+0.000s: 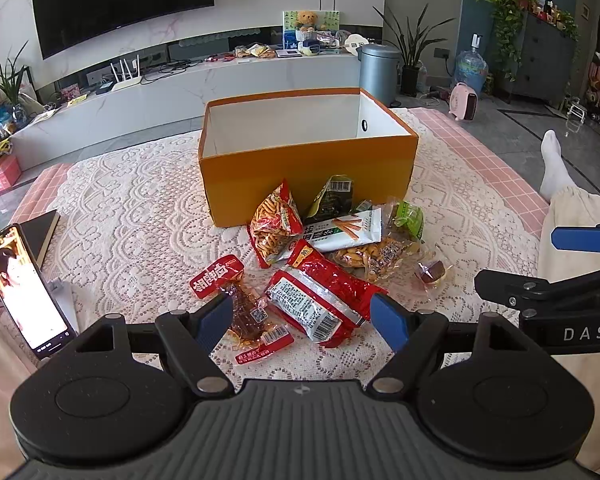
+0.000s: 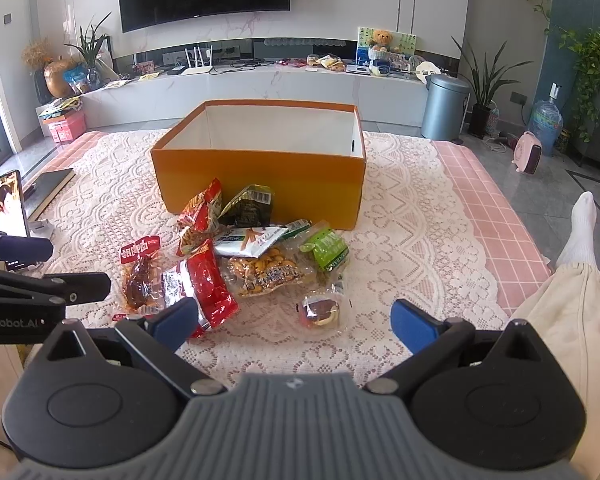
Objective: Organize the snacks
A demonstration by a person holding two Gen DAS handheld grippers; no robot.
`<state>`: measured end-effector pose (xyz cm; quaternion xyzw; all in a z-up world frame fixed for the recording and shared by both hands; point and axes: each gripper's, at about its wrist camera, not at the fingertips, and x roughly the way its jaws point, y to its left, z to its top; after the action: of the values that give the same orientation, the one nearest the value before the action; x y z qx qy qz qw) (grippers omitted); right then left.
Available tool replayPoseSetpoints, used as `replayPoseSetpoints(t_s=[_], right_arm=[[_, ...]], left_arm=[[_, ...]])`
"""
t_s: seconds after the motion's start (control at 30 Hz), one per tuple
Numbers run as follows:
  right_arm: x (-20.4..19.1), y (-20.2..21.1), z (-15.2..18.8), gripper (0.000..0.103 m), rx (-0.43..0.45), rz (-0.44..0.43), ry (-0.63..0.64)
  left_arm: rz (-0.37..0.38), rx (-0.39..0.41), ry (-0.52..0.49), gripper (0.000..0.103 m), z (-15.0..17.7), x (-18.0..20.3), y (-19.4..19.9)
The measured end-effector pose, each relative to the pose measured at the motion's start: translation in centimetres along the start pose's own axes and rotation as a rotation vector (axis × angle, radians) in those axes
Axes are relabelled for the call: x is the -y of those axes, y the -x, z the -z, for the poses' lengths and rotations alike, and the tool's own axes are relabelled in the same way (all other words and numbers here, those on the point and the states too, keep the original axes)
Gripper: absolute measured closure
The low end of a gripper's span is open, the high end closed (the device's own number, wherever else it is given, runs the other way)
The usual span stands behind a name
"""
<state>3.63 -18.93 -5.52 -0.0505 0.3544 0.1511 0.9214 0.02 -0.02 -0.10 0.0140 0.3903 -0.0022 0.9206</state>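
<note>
Snacks [image 1: 320, 252] lie in a loose heap at the centre of both views, on the lace cloth [image 1: 132, 208] just in front of the orange box [image 1: 308, 176], which stands with nothing visible inside it. So you are at the very start: nothing has gone in yet, as far as these views show.

Your left gripper [image 1: 304, 320] hovers low in its frame with jaws spread wide and nothing between the pads; the red packet with the barcode label [image 1: 320, 300] lies right ahead of it, and the clear packet of dark meat [image 1: 248, 312] sits by its left pad. Your right gripper [image 2: 296, 320] is likewise spread wide and holds nothing, with the small round wrapped sweet [image 2: 320, 310] lying between and just beyond its fingers.

My reading is that the next move is a first pick. For the left, the red packet looks the easiest: it lies on top, so close on its edge instead of pressing flat. For the right, the small sweet stands apart from the heap and should lift cleanly. Foil bags will likely slip and crumple, so grip a seam, then carry over the near wall of the box towards the upper centre of the frame.
</note>
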Motion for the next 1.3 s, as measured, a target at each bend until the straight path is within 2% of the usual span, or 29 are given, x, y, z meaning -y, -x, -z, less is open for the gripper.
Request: replayPoseSetpoints(t_s=[1.3], right_arm=[[0.14, -0.42, -0.10, 0.004, -0.022, 0.021, 0.001]], left_arm=[[0.004, -0.005, 0.002, 0.011, 0.05, -0.10, 0.25]])
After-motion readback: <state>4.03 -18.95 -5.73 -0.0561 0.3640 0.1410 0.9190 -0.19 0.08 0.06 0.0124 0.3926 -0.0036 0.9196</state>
